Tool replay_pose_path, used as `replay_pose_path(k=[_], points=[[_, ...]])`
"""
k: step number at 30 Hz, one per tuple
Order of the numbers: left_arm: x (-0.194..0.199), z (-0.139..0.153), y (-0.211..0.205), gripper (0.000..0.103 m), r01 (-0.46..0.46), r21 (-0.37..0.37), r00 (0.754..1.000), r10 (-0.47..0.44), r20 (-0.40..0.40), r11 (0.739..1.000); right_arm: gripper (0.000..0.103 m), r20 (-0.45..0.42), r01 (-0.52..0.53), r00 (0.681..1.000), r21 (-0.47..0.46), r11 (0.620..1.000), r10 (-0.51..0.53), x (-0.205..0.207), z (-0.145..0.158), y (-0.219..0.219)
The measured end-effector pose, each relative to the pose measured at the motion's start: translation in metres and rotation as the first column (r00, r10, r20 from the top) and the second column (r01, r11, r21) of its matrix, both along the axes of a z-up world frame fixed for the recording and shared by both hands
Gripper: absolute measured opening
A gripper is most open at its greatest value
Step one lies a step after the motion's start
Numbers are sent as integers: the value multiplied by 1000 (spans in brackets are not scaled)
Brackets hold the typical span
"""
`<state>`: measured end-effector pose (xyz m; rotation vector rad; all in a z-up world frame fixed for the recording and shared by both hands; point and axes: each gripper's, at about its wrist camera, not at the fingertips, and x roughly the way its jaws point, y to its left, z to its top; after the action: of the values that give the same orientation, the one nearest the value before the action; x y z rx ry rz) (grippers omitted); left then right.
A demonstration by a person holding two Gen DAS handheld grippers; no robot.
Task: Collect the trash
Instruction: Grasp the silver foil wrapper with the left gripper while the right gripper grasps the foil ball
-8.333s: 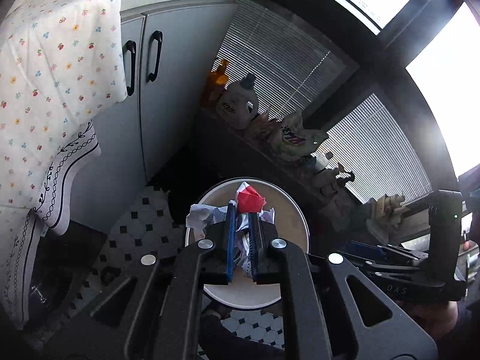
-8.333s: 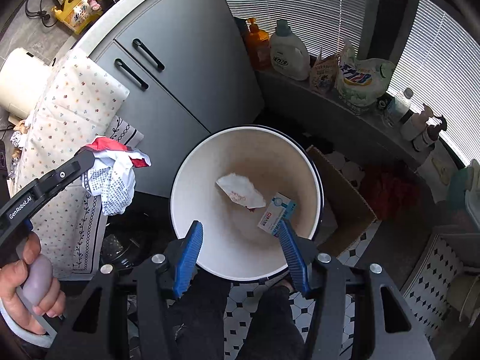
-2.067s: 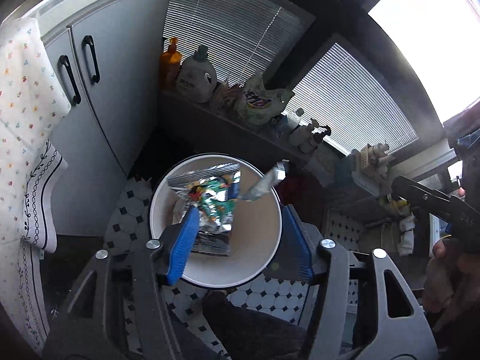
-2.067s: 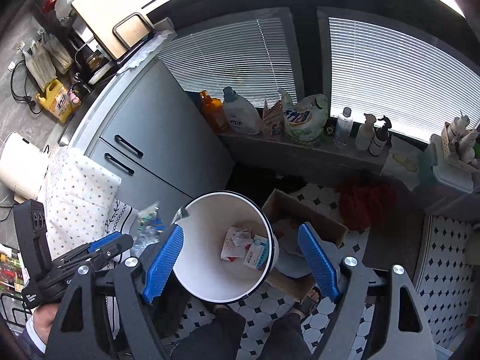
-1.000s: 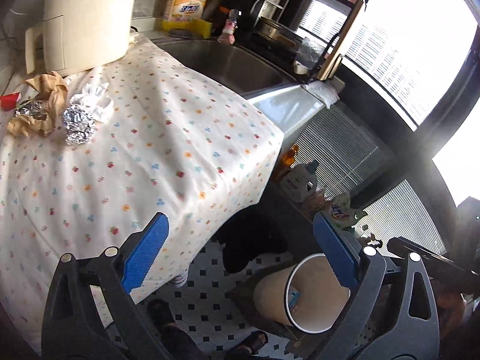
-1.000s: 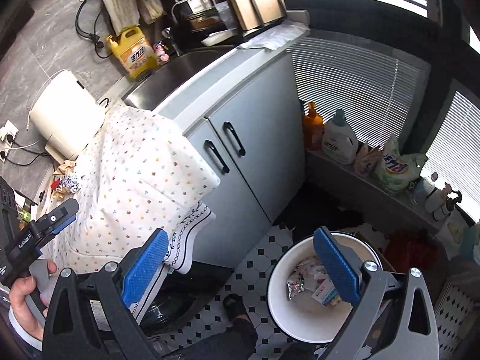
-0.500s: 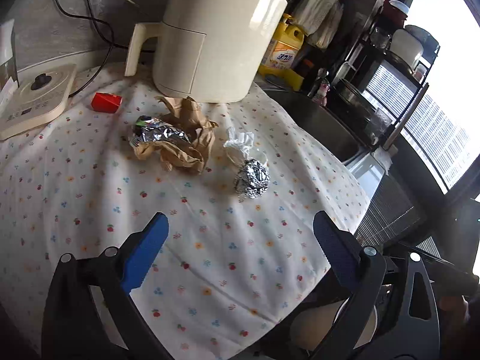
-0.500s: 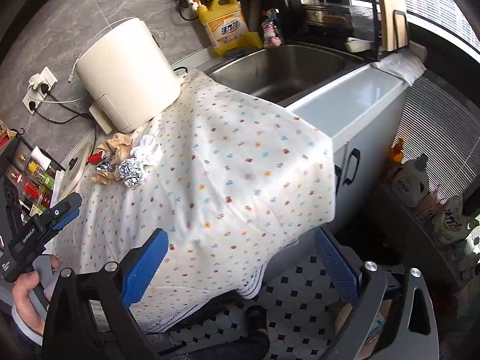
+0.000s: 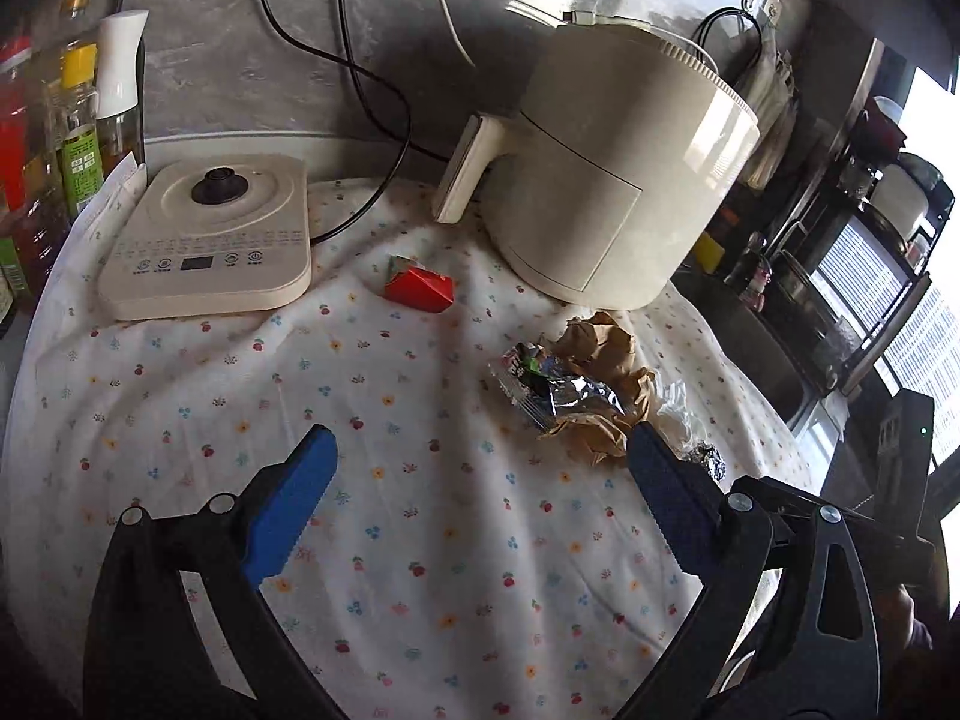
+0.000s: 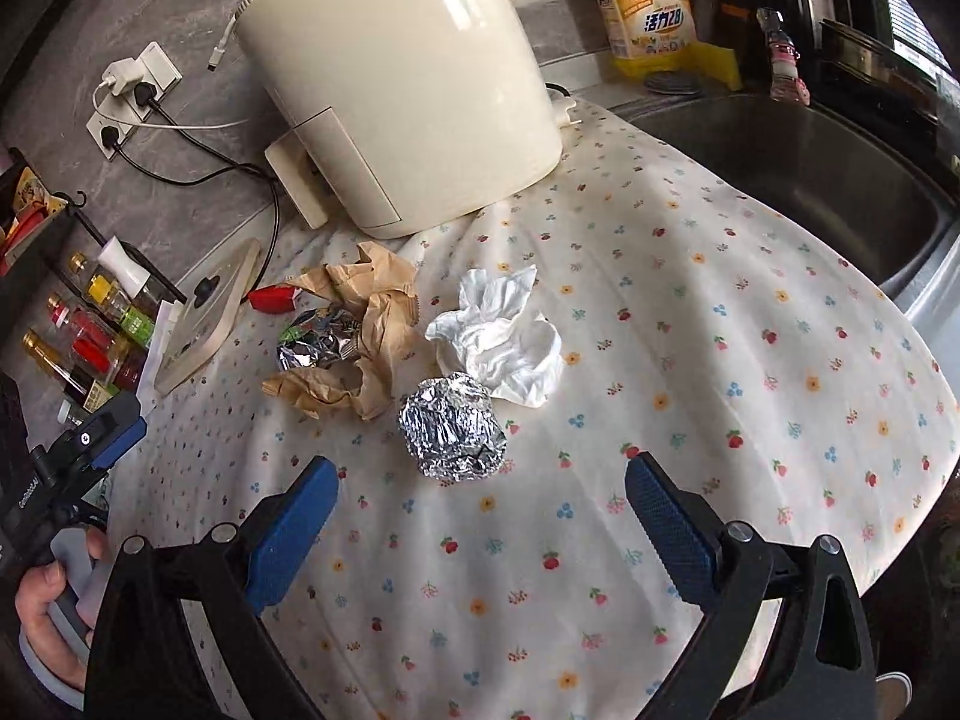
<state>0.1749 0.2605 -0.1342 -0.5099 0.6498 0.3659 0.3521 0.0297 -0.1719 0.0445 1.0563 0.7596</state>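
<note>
Trash lies on the flowered cloth: a foil ball [image 10: 453,435], a crumpled white tissue [image 10: 501,342], crumpled brown paper [image 10: 366,330], a shiny foil wrapper [image 10: 315,342] and a small red carton [image 10: 273,299]. In the left wrist view I see the red carton [image 9: 419,287], the foil wrapper [image 9: 552,393], the brown paper [image 9: 600,339] and part of the foil ball [image 9: 708,459]. My left gripper [image 9: 480,510] is open and empty above the cloth. My right gripper [image 10: 480,516] is open and empty, just short of the foil ball.
A cream air fryer [image 9: 606,180] stands behind the trash, also seen in the right wrist view [image 10: 396,78]. A cream kettle base [image 9: 210,234], sauce bottles [image 9: 66,120] at the left, cables, a detergent bottle [image 10: 651,6] and the sink [image 10: 798,180] at the right.
Both grippers have swung up from the bin on the floor to the counter and moved closer to the trash. Both stay open and empty.
</note>
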Motion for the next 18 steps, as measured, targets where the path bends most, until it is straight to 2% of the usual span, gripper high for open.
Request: replay_pose_path(k=[1,2,3,9,18], points=[[0,-2,3,96,-8,-6,1000,8,-1,1000,89,-3,-7,1000,-7,1000,7,3,-3,6],[1,-4,7,96,-15,-14,1000,15,-4,1000,60,-18,-32,999,-17,999,31,4,-6,13],[3,-7,9,96,-19,-23,1000,19,-6,1000,42,-45,-68,997,-32,997,67,6,-11,21],[34,-18,16,95,15,-66,1000,-16,-14,998,41,-3,-114,993,-29,993,114,-1,-2,23],[95,-39,22,73,85,-116,994,-91,-54,990,42,-12,25,1000,-56,998,-25,10,7,-36]])
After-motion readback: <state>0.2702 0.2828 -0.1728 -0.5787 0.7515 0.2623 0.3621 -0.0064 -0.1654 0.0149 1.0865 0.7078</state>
